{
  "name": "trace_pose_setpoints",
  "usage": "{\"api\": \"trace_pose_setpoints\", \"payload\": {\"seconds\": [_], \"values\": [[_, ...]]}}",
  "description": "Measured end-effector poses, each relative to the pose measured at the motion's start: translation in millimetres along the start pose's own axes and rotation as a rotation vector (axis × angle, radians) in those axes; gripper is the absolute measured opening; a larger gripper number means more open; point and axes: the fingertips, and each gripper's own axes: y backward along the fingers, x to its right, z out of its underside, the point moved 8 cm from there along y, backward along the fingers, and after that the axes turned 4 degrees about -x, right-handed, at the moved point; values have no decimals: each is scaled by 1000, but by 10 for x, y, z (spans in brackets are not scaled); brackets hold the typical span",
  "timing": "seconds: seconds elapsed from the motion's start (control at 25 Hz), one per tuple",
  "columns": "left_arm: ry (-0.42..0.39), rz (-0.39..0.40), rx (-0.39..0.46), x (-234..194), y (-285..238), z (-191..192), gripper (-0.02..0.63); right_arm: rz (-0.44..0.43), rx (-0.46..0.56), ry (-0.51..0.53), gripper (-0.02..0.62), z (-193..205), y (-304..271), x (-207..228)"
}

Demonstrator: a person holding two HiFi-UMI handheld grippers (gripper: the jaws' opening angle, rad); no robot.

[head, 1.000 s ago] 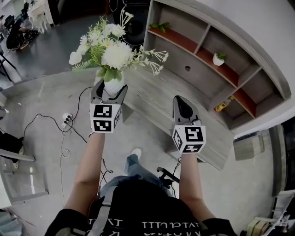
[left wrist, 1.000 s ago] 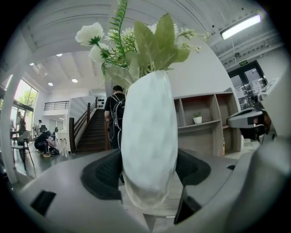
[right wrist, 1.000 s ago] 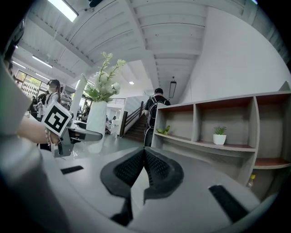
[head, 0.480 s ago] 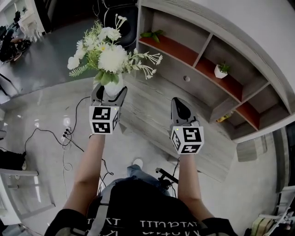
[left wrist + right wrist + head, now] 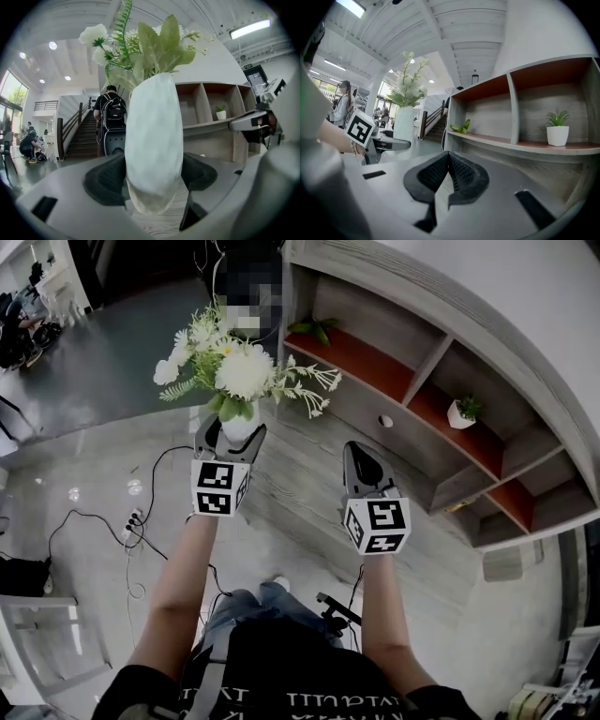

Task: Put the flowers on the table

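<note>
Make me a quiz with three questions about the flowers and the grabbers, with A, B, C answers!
1. Where is the white vase?
A) between the left gripper's jaws
B) in a sink
C) on a bed

2. What colour are the flowers?
A) red
B) blue
C) white

3. How is the right gripper?
A) wide open
B) shut and empty
C) shut on a spoon

Answers:
1 A, because the left gripper view shows both jaws pressing on the vase's sides.
2 C, because the head view shows the flowers are white.
3 B, because the right gripper view shows its jaws meeting with nothing between them.
</note>
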Motion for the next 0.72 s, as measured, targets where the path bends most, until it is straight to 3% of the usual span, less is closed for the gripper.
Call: {"api": "trace_pose_setpoints", "payload": {"seconds": [0.12, 0.28, 0.48, 0.72], "values": [[12, -25, 15, 94, 346, -23, 354, -40, -9, 55, 14, -135, 250, -175], [55, -58, -12, 326, 487, -132, 354, -115, -54, 108, 14, -336, 420, -78], [-39, -133, -105, 218, 935, -446, 354, -246, -32, 12, 14, -470, 529, -336], [-25, -136, -108, 225, 783, -357, 354, -228, -60, -28, 14, -456, 530, -326]]}}
